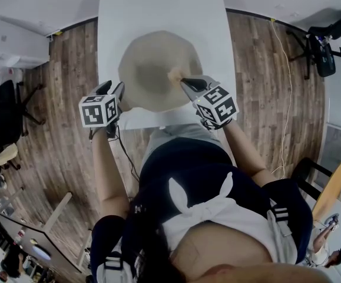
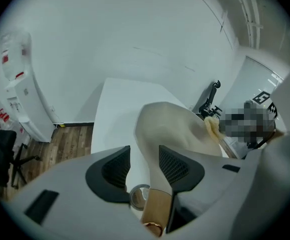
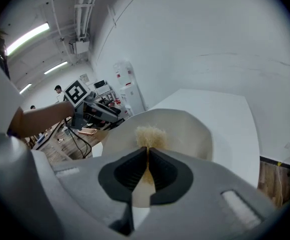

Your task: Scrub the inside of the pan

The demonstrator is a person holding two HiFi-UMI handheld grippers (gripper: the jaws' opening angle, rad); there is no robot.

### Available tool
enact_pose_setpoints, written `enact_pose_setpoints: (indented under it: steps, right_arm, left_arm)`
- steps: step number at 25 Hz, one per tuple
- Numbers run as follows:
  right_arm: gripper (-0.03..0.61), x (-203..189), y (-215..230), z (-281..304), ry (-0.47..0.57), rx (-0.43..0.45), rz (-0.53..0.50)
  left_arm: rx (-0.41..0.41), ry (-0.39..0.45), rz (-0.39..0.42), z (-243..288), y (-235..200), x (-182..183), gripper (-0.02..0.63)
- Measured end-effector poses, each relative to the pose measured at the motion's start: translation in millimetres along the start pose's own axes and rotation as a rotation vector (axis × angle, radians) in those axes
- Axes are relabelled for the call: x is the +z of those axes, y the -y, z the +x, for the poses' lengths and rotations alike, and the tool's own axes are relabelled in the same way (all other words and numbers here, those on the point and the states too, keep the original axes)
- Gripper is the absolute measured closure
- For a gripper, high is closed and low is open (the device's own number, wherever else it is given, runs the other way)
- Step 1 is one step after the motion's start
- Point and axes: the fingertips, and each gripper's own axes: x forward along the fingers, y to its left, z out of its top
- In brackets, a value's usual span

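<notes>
Head view: beige pan (image 1: 158,69) lying flat on the white table (image 1: 158,5), with the left gripper (image 1: 115,88) at its near rim and the right gripper (image 1: 188,82) over the bowl.

Left gripper view: jaws apart, straddling the wood-toned handle (image 2: 157,204) without pressing on it.

Right gripper view: jaws clamped on the pale stem of a brush (image 3: 150,134), bristles over the pan's inside.

Probably rigid, smooth and inclined to slide under scrubbing. Best steadied by that handle, close to the bowl.

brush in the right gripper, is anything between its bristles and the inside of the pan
Nothing visible. The brush, clamped in the right gripper, has its bristles directly over the bare inside of the pan.
</notes>
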Motion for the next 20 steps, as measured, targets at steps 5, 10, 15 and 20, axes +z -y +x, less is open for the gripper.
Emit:
enact_pose_setpoints:
  steps: [5, 10, 15, 20]
  right_arm:
    - [0.566, -5, -18, 14, -0.067, 0.062, -0.111]
    - [0.566, -6, -37, 27, -0.101, 0.157, -0.171]
    - [0.566, -13, -53, 37, -0.16, 0.281, -0.213]
    - [0.566, -20, -72, 45, -0.215, 0.432, -0.257]
  left_arm:
    - [-0.042, -0.043, -0.016, 11, -7, 4, 0.453]
    - [-0.084, -0.093, -0.026, 27, -6, -3, 0.453]
    - [-0.085, -0.118, -0.04, 38, -6, -6, 0.456]
    - [-0.1, -0.111, -0.159, 40, -9, -5, 0.543]
